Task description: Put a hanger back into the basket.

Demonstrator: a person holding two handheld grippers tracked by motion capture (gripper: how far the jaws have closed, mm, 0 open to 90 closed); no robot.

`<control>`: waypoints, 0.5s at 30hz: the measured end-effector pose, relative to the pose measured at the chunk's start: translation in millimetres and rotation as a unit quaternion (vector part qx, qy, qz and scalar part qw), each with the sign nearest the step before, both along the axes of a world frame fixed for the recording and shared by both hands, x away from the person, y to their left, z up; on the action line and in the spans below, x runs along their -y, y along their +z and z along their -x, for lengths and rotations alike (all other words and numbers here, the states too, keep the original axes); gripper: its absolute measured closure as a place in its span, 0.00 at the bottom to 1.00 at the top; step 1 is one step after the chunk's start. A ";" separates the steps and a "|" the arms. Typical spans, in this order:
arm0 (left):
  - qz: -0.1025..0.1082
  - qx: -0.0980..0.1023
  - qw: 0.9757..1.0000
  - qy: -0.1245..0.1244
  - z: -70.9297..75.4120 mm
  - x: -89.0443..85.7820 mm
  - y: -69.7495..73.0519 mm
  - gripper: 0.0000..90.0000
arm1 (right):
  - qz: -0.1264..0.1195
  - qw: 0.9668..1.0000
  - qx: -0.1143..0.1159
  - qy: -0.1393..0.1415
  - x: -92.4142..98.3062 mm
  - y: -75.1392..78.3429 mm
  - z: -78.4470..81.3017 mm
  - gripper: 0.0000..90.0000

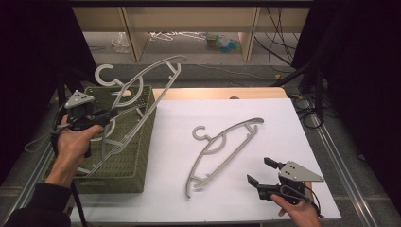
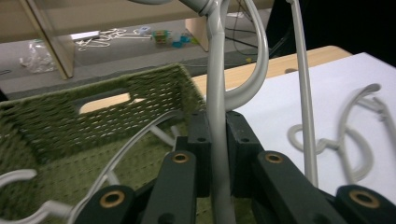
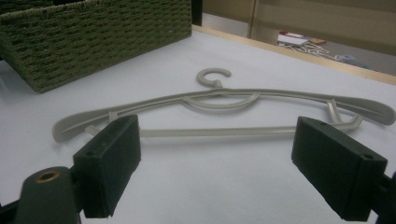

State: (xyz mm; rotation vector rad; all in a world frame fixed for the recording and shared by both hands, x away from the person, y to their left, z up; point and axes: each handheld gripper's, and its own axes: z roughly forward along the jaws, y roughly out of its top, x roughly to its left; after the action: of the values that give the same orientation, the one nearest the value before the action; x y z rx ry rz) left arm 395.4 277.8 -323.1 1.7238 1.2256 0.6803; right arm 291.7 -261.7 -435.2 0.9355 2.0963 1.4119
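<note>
My left gripper is clamped on the shoulder bar of a grey hanger, which I hold raised over the green woven basket. In the left gripper view the bar runs straight up between the two pads, pinched on both sides.

Landmark: the basket.
- Held hanger: above the basket, tilted, its hook over the basket's far rim and its long axis slanting down into the basket's near part. More hangers lie inside the basket beneath it.
- Second hanger: flat on the white tabletop, to the right of the basket and apart from it.
- My right gripper: on the far right of the basket, near the second hanger's lower end, jaws wide apart, holding nothing.

Judgement: to carry the held hanger clear, it should be lifted along its own slant, so that its lower end does not catch the basket's wall.
</note>
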 end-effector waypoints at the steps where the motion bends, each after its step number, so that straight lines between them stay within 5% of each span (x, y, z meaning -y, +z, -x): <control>1: -0.004 -0.001 1.000 0.004 0.2 -3.3 -1.5 0.91 | 0.000 1.000 -0.001 0.000 -0.1 -0.1 0.1 0.18; 8: -0.025 -0.019 0.999 0.019 0.3 -25.1 -12.8 0.91 | 0.004 1.000 0.008 0.000 0.8 -0.2 -1.2 0.18; 15: -0.046 -0.013 0.998 0.036 0.8 -45.1 -20.3 0.91 | 0.003 1.000 0.006 0.000 0.0 -0.5 -1.0 0.18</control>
State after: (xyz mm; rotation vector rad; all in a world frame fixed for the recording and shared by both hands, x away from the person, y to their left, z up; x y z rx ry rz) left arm 394.7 322.9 -343.4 1.7767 1.2978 0.7691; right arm 292.7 -261.7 -435.7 0.9229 2.0894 1.4073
